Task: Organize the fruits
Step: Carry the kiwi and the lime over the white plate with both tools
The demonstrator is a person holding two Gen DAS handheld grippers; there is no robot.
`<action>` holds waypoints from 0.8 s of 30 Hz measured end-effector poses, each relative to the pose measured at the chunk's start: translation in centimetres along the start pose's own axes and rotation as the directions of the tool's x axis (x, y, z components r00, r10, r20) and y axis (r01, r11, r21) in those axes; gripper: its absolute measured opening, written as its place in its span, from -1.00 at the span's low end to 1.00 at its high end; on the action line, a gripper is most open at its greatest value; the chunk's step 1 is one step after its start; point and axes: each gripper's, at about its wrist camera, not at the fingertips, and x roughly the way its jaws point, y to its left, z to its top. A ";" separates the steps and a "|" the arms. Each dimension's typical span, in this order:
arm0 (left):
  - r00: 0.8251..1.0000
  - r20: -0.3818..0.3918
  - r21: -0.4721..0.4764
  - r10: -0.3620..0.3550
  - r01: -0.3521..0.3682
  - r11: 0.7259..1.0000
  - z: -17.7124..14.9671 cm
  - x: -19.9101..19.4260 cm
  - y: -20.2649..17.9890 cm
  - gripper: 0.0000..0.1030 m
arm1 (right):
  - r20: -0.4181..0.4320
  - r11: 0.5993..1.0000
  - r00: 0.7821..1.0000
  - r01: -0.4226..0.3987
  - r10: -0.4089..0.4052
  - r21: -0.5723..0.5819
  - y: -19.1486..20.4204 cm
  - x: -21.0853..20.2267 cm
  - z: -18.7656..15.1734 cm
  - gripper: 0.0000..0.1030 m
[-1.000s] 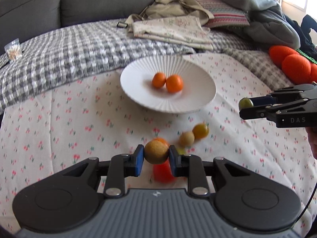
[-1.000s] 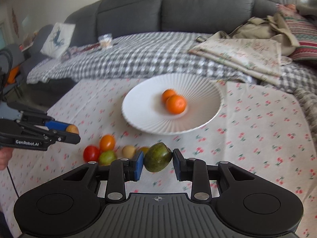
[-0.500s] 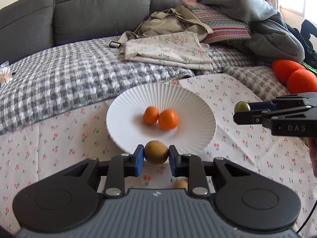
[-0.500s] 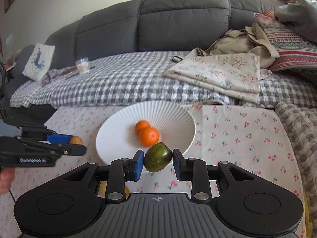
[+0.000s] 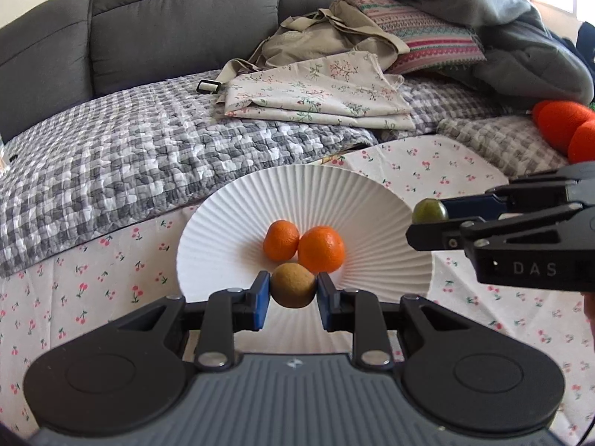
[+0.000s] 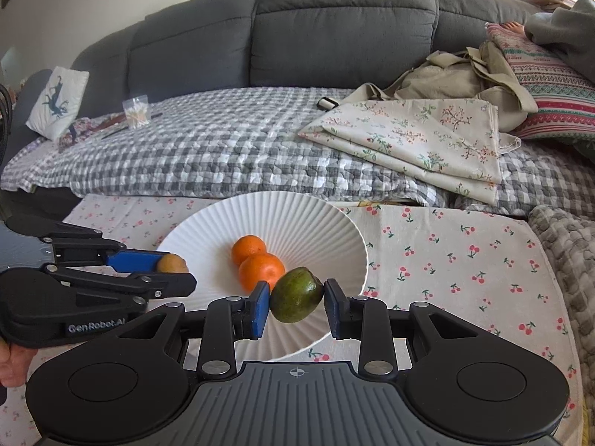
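Observation:
A white ribbed plate (image 5: 230,230) (image 6: 319,223) on the cherry-print cloth holds two oranges (image 5: 319,249) (image 6: 260,271). My left gripper (image 5: 293,285) is shut on a brown kiwi (image 5: 293,284) and holds it over the plate's near rim; it also shows at the left of the right wrist view (image 6: 174,265). My right gripper (image 6: 296,295) is shut on a green fruit (image 6: 296,294) above the plate's near right part; it shows at the right of the left wrist view (image 5: 429,212).
A grey checked quilt (image 6: 208,156) covers the sofa seat behind the plate, with folded floral cloth (image 6: 420,137), a beige bag (image 6: 453,78) and a striped pillow (image 6: 550,89). Orange cushions (image 5: 565,126) lie far right. A cotton-swab box (image 6: 136,110) stands at the back left.
Both grippers moved forward and up from the loose fruits to over the plate, each still holding its fruit. The loose fruits on the cloth have dropped out of view.

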 end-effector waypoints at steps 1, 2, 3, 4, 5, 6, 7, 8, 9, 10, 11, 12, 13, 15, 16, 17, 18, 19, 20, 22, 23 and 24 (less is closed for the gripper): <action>1.000 0.001 0.009 0.004 -0.004 1.000 0.0 0.3 -0.1 -0.52 | -0.002 1.000 1.000 0.003 -0.003 0.001 -0.1 0.4 0.0 -0.41; 1.000 0.001 0.015 0.007 -0.007 1.000 -0.1 0.5 -0.1 -0.52 | -0.006 1.000 1.000 0.004 -0.004 0.002 -0.1 0.7 -0.1 -0.41; 1.000 -0.001 0.018 0.010 -0.010 1.000 -0.1 0.8 -0.1 -0.52 | -0.010 1.000 1.000 0.006 -0.006 0.002 -0.1 1.0 -0.1 -0.41; 1.000 -0.002 0.019 0.011 -0.011 1.000 -0.1 1.0 0.0 -0.52 | -0.012 1.000 1.000 0.008 -0.008 0.001 -0.1 1.3 -0.1 -0.41; 1.000 -0.005 0.021 0.014 -0.013 1.000 -0.1 1.2 0.0 -0.52 | -0.014 1.000 1.000 0.009 -0.009 0.001 -0.1 1.6 -0.1 -0.41; 1.000 -0.007 0.024 0.016 -0.016 1.000 -0.2 1.4 0.0 -0.52 | -0.015 1.000 1.000 0.007 -0.007 0.003 -0.2 1.9 -0.2 -0.41; 1.000 -0.007 0.027 0.018 -0.018 0.999 -0.2 1.6 0.0 -0.52 | -0.017 1.000 1.000 0.005 -0.005 0.005 -0.2 2.2 -0.2 -0.41; 1.000 -0.008 0.031 0.019 -0.019 0.999 -0.3 1.7 0.0 -0.52 | -0.018 1.000 1.000 0.005 -0.005 0.007 -0.3 2.4 -0.3 -0.41; 1.000 -0.007 0.036 0.018 -0.018 0.999 -0.4 1.9 0.0 -0.52 | -0.021 1.000 1.000 0.006 -0.006 0.006 -0.3 2.7 -0.4 -0.41; 1.000 -0.005 0.040 0.018 -0.017 0.999 -0.4 2.0 0.0 -0.52 | -0.024 1.000 1.000 0.008 -0.008 0.005 -0.4 2.9 -0.6 -0.41; 1.000 -0.004 0.045 0.017 -0.016 0.999 -0.5 2.1 0.0 -0.52 | -0.026 1.000 1.000 0.008 -0.008 0.005 -0.4 3.0 -0.7 -0.41; 1.000 -0.004 0.049 0.017 -0.017 0.999 -0.6 2.2 0.0 -0.52 | -0.027 1.000 1.000 0.006 -0.005 0.006 -0.4 3.2 -0.8 -0.41; 1.000 -0.004 0.053 0.018 -0.018 0.998 -0.7 2.3 -0.1 -0.52 | -0.029 1.000 1.000 0.002 -0.002 0.006 -0.5 3.3 -0.9 -0.41; 1.000 -0.008 0.062 0.019 -0.018 0.998 -0.9 2.5 -0.1 -0.52 | -0.029 1.000 1.000 0.003 -0.003 0.000 -0.5 3.4 -1.0 -0.41; 1.000 -0.009 0.065 0.022 -0.021 0.998 -0.9 2.6 -0.2 -0.52 | -0.029 1.000 1.000 0.004 -0.004 -0.001 -0.5 3.5 -1.1 -0.41; 1.000 -0.009 0.065 0.024 -0.024 0.998 -0.9 2.7 -0.2 -0.52 | -0.028 1.000 1.000 0.004 -0.003 0.000 -0.5 3.5 -1.1 -0.41; 1.000 -0.010 0.063 0.025 -0.025 0.998 -0.9 2.8 -0.1 -0.52 | -0.027 1.000 1.000 0.002 -0.002 0.000 -0.5 3.6 -1.2 -0.41; 1.000 -0.011 0.059 0.026 -0.025 0.998 -0.8 2.9 -0.1 -0.52 | -0.026 1.000 1.000 0.002 -0.002 -0.002 -0.5 3.6 -1.2 -0.41; 1.000 -0.014 0.056 0.026 -0.025 0.998 -0.8 3.1 0.0 -0.52 | -0.025 1.000 1.000 0.004 -0.004 -0.005 -0.4 3.7 -1.2 -0.41; 0.999 -0.022 0.052 0.026 -0.025 0.998 -0.8 3.4 0.1 -0.51 | -0.025 1.000 1.000 0.003 -0.003 -0.009 -0.3 3.9 -1.2 -0.41; 0.999 -0.025 0.050 0.028 -0.027 0.998 -0.8 3.5 0.1 -0.51 | -0.026 1.000 1.000 0.002 -0.002 -0.008 -0.3 4.0 -1.2 -0.41; 0.999 -0.028 0.048 0.031 -0.030 0.998 -0.8 3.7 0.1 -0.50 | -0.027 1.000 1.000 0.001 -0.001 -0.007 -0.3 4.2 -1.3 -0.41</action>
